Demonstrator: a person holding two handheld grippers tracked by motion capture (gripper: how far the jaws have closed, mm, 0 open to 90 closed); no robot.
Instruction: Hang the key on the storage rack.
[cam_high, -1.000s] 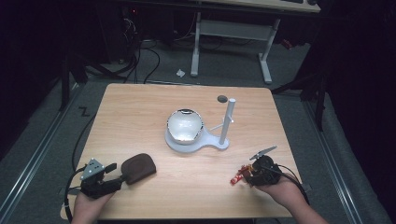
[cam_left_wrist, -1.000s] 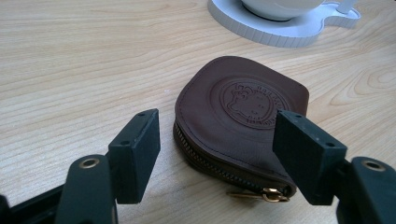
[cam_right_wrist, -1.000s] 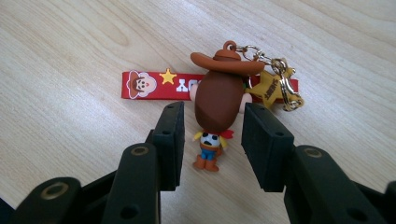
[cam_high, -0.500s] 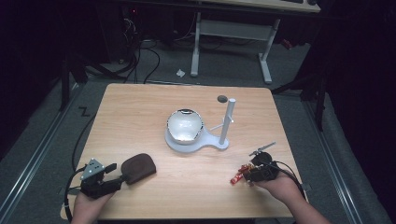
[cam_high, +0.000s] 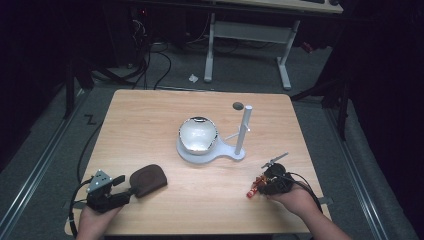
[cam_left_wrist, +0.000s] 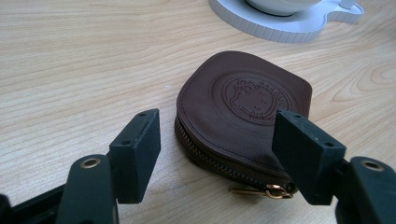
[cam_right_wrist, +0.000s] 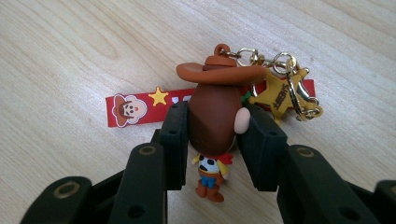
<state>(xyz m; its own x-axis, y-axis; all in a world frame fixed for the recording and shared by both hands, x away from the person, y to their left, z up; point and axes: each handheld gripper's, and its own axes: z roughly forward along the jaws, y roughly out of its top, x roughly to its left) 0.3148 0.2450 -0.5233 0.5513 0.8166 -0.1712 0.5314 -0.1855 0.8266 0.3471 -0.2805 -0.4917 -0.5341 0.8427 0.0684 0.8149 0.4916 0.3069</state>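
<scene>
1. Right gripper (cam_right_wrist: 212, 135), at the table's near right, has just been closing its jaws and now clamps the head of a cowboy keychain figure (cam_right_wrist: 212, 116), pads pressing both sides.
2. Beside the figure lie its gold sheriff-star charm (cam_right_wrist: 280, 93) and red strap (cam_right_wrist: 135, 108), flat on the wooden table (cam_high: 150, 125).
3. Left gripper (cam_left_wrist: 217, 156), at the near left, stands released, its jaws spread around the zipped end of a brown leather coin pouch (cam_left_wrist: 243, 112) without touching.
4. Farther off, at mid-table, sits a white stand with bowl and post (cam_high: 210, 147).
5. Grasping looks like the step in hand; next likely calls for lifting the keychain clear, perhaps toward the pouch or post.
</scene>
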